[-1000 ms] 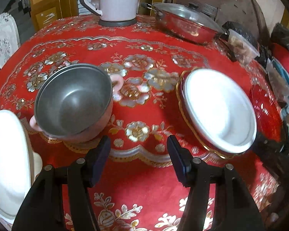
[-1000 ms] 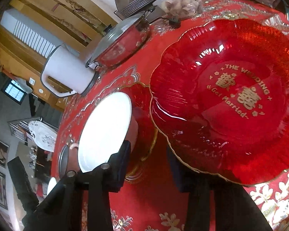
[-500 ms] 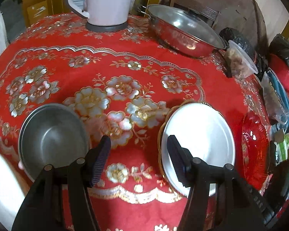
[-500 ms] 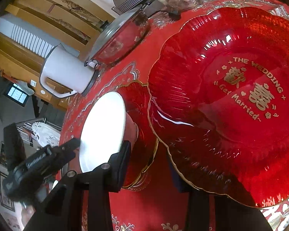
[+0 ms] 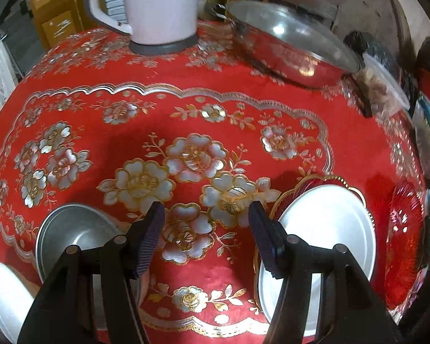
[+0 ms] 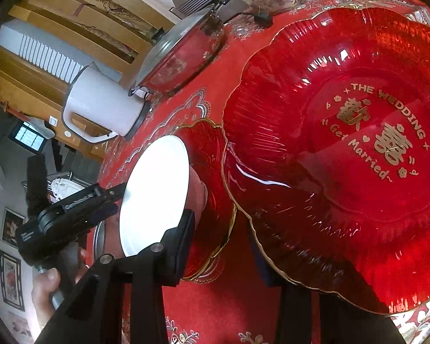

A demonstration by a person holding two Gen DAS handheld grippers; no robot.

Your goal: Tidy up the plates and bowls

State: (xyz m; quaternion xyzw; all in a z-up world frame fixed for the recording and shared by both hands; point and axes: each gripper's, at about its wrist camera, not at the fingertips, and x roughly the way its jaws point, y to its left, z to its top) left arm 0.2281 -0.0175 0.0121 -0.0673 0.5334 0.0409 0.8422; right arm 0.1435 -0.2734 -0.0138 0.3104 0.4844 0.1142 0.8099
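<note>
Left gripper (image 5: 206,215) hovers, jaws apart, over bare red tablecloth (image 5: 163,120) between steel bowl (image 5: 71,235) and white plate (image 5: 324,229). Right gripper (image 6: 223,226), jaws apart, straddles the red wedding plate (image 6: 344,143) rim.

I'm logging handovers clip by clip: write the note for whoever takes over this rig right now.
Left gripper: open, empty, above bare tablecloth between the metal bowl and the white plate.
Right gripper: jaws apart, at the edge of the large red wedding plate; whether it is gripped is hidden.
White plate sits on a small red gold-rimmed plate. Another white plate lies at the left edge.
Done: one white plate stacked on red.
Left: gather the metal bowl, the other white plate and the wedding plate.
</note>
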